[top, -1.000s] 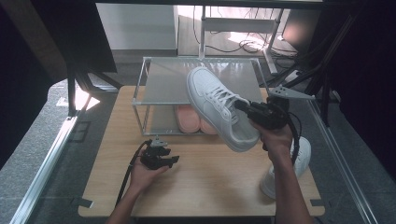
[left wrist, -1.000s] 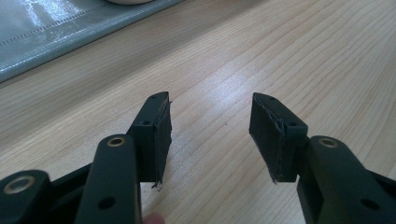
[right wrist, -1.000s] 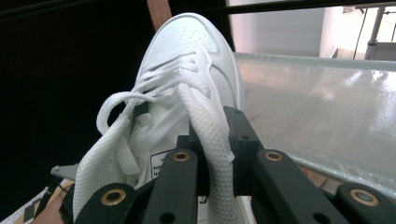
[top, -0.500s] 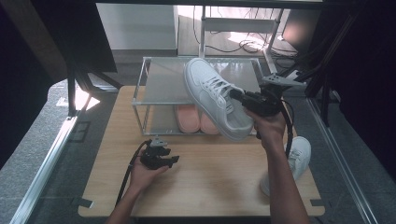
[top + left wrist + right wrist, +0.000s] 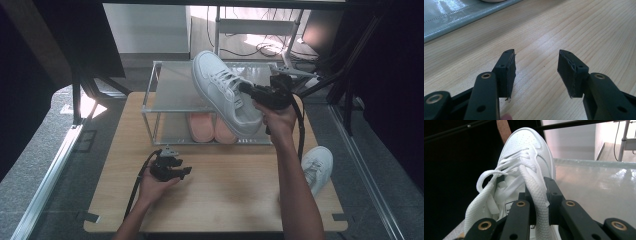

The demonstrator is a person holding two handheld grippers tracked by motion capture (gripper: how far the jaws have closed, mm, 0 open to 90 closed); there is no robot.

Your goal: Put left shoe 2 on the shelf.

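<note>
The wooden table (image 5: pixel 235 195) carried a clear two-tier rack (image 5: pixel 172 95), pink shoes (image 5: pixel 210 131) on its lower level. You held a white sneaker (image 5: pixel 222 92) tilted above the rack's top shelf, your right gripper (image 5: pixel 248 90) clamped on its collar edge. A second white sneaker (image 5: pixel 317 165) lay at the table's right edge. Your left gripper (image 5: pixel 175 172) rested released on the tabletop.

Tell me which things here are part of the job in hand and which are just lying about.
Part of the job:
white sneaker, clamped by its collar in the right gripper
clear rack, over whose top shelf it hangs

Lying about:
second white sneaker on the table
pink shoes on the rack's lower level
left gripper, open
</note>
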